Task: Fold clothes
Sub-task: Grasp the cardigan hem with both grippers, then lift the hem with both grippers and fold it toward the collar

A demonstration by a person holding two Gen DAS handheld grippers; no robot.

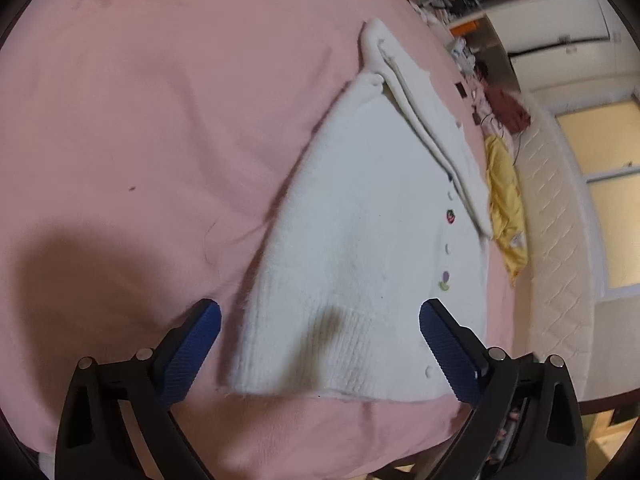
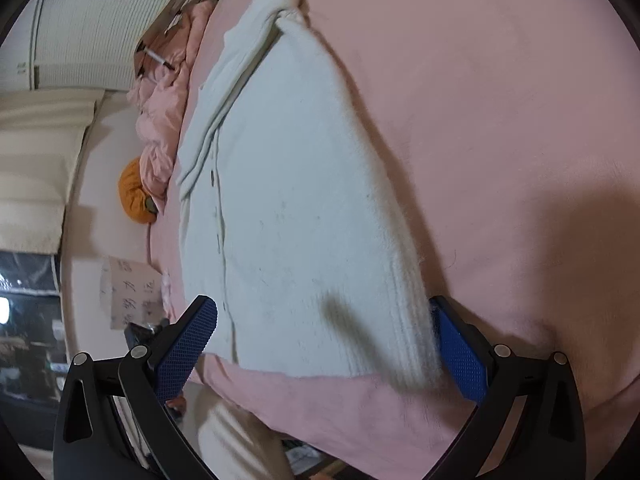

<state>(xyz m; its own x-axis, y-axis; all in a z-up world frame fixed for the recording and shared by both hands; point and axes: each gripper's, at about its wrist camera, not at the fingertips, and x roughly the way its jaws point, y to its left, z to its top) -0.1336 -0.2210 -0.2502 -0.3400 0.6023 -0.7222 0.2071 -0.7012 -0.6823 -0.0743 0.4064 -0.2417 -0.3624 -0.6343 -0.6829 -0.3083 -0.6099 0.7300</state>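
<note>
Both views blur the white cardigan [image 1: 360, 248] at its edges; its small buttons [image 1: 447, 248] are hard to read, and its far sleeve end runs out of frame. Your left gripper [image 1: 320, 354] hovers wide open, empty, hem between its pads. Your right gripper [image 2: 326, 350] is likewise spread, gripping nothing, cardigan on the pink blanket [image 2: 500, 120] ahead.

A pink bedcover [image 1: 140, 120] carries a white knitted cardigan [image 1: 360, 248], lying flat with one sleeve folded over it.
</note>
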